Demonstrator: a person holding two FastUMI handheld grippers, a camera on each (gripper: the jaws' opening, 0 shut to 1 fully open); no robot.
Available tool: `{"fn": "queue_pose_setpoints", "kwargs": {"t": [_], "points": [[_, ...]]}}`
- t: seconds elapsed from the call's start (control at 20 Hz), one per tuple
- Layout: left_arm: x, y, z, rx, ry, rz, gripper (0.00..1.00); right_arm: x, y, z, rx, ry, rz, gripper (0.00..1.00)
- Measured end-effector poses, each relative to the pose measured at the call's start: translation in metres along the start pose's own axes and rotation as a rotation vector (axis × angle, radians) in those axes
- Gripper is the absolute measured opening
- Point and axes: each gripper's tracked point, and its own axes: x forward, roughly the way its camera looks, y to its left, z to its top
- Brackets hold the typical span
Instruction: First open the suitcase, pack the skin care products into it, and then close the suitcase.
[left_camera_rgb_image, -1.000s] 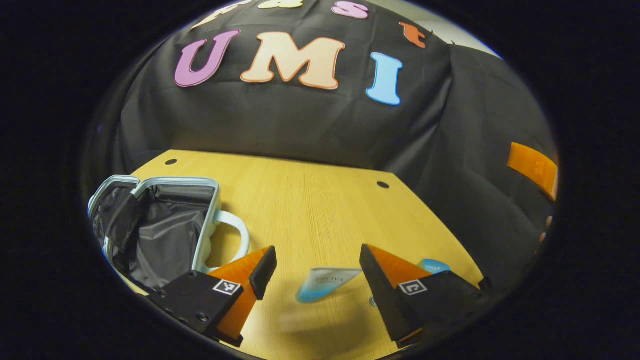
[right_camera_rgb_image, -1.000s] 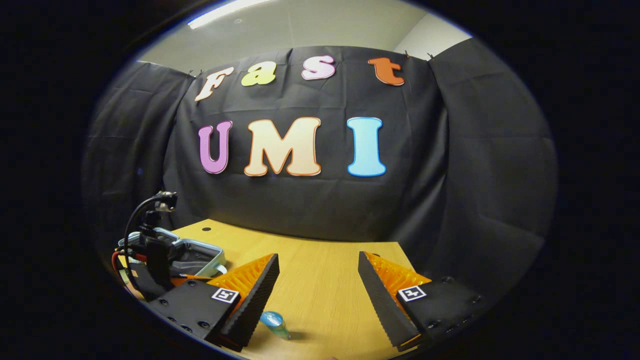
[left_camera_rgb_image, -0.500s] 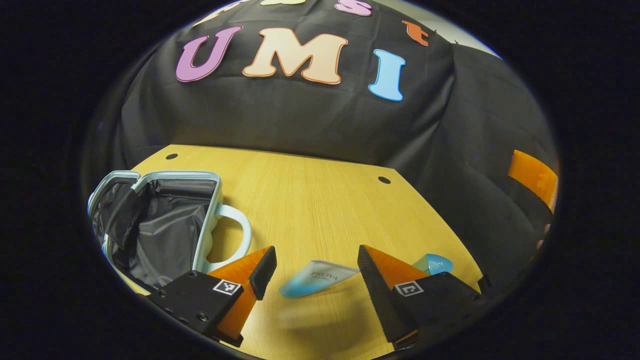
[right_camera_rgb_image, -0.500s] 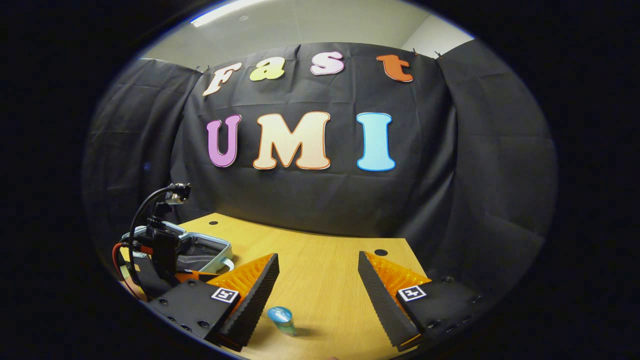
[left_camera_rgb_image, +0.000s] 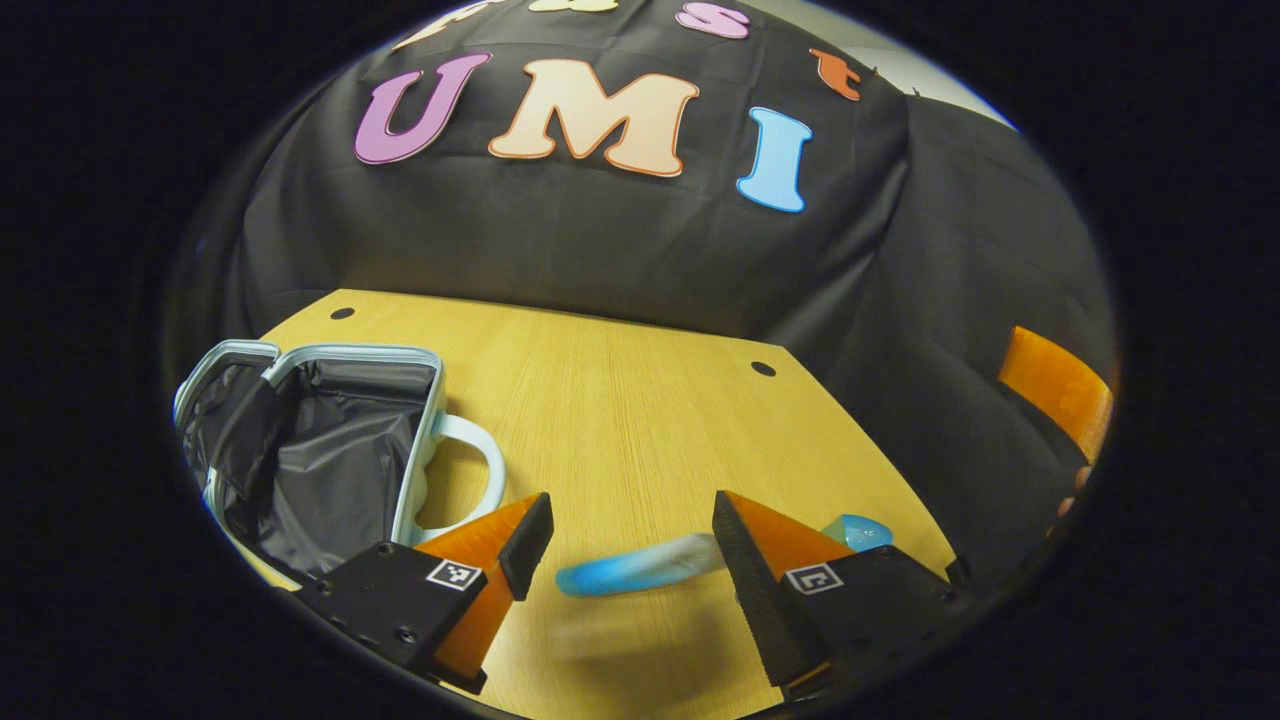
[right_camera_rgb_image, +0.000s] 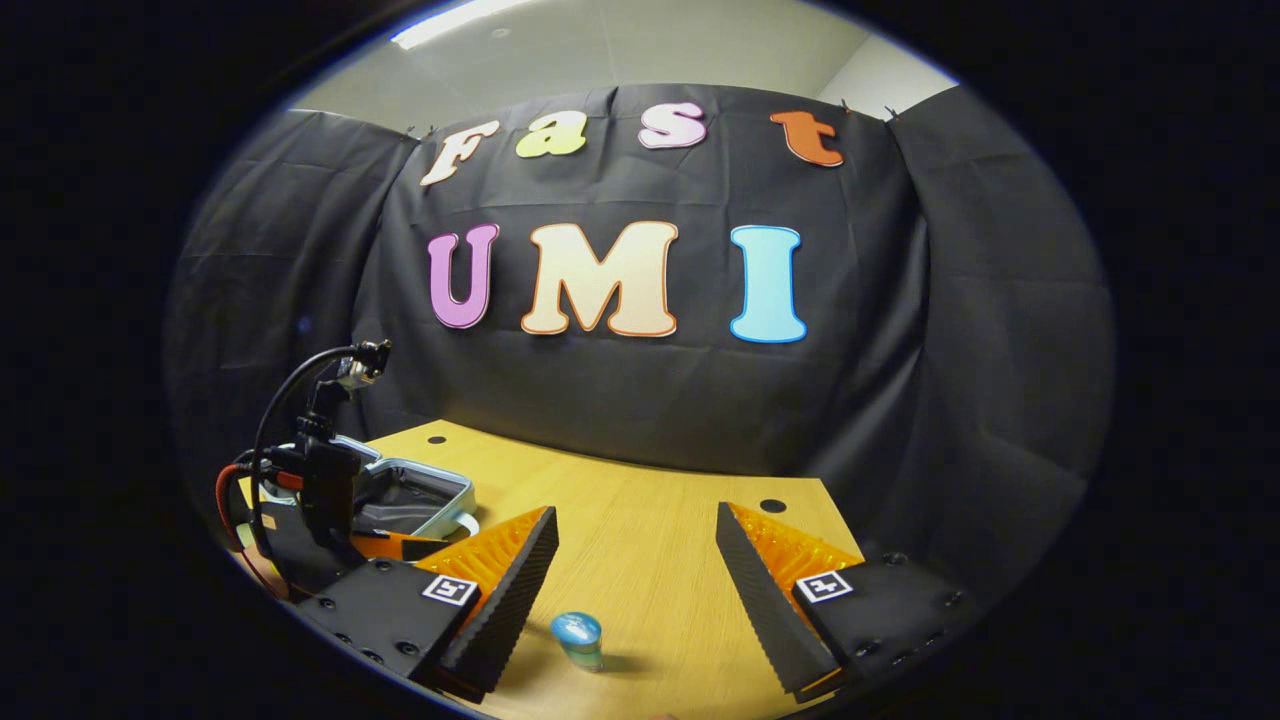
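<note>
The suitcase (left_camera_rgb_image: 320, 450) lies open at the left of the wooden table (left_camera_rgb_image: 640, 400), showing its black lining, pale rim and handle (left_camera_rgb_image: 480, 470). My left gripper (left_camera_rgb_image: 630, 510) is open just above the table. A blue and white tube (left_camera_rgb_image: 630, 572), blurred, lies between its fingers, its white end running behind the right finger. A blue-capped bottle (left_camera_rgb_image: 855, 530) peeks out beyond that finger. In the right gripper view my right gripper (right_camera_rgb_image: 635, 515) is open, and the small blue-capped bottle (right_camera_rgb_image: 578, 638) stands upright between its fingers, nearer the left one. The suitcase (right_camera_rgb_image: 410, 495) is far left there.
The left gripper's body with its cables (right_camera_rgb_image: 320, 480) stands in front of the suitcase in the right gripper view. A finger of the right gripper (left_camera_rgb_image: 1055, 385) shows at the right edge of the left gripper view. The table's back corners carry round holes (left_camera_rgb_image: 763, 368).
In the left gripper view the tube has slid left between the fingers and turned edge-on, now blurred. In the right gripper view the bottle has drifted right and further in between the open fingers.
</note>
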Motion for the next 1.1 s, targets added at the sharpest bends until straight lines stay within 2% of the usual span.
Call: {"fn": "queue_pose_setpoints", "kwargs": {"t": [0.05,0.15,0.4,0.45,0.6,0.75,0.9,0.95,1.0,1.1], "points": [[0.002,-0.001,-0.004,0.004,0.01,-0.003,0.89,0.001,0.0,-0.001,0.002,0.003,-0.001,1.0],[0.006,-0.005,-0.018,0.0,0.051,-0.026,0.94,-0.001,-0.002,-0.002,0.0,0.005,-0.004,1.0],[0.01,-0.016,-0.055,0.046,0.172,-0.121,0.94,-0.003,-0.009,-0.006,-0.006,0.013,-0.022,1.0],[0.013,-0.013,-0.06,0.051,0.192,-0.122,0.94,-0.005,-0.011,-0.007,-0.004,0.014,-0.029,1.0],[0.019,-0.019,-0.073,0.014,0.266,-0.179,0.94,-0.007,-0.019,-0.008,-0.001,0.015,-0.062,0.99],[0.027,-0.026,-0.083,0.038,0.323,-0.222,0.93,-0.01,-0.026,-0.01,0.001,0.024,-0.099,0.99],[0.031,-0.031,-0.097,0.083,0.379,-0.248,0.93,-0.011,-0.03,-0.01,0.008,0.028,-0.128,0.99],[0.033,-0.031,-0.102,0.096,0.401,-0.249,0.88,-0.011,-0.03,-0.011,0.007,0.029,-0.136,0.99],[0.036,-0.031,-0.109,0.113,0.425,-0.245,0.93,-0.01,-0.031,-0.012,0.006,0.031,-0.142,0.99],[0.042,-0.026,-0.112,0.158,0.437,-0.226,0.92,-0.012,-0.031,-0.014,0.007,0.036,-0.152,0.99]]}}
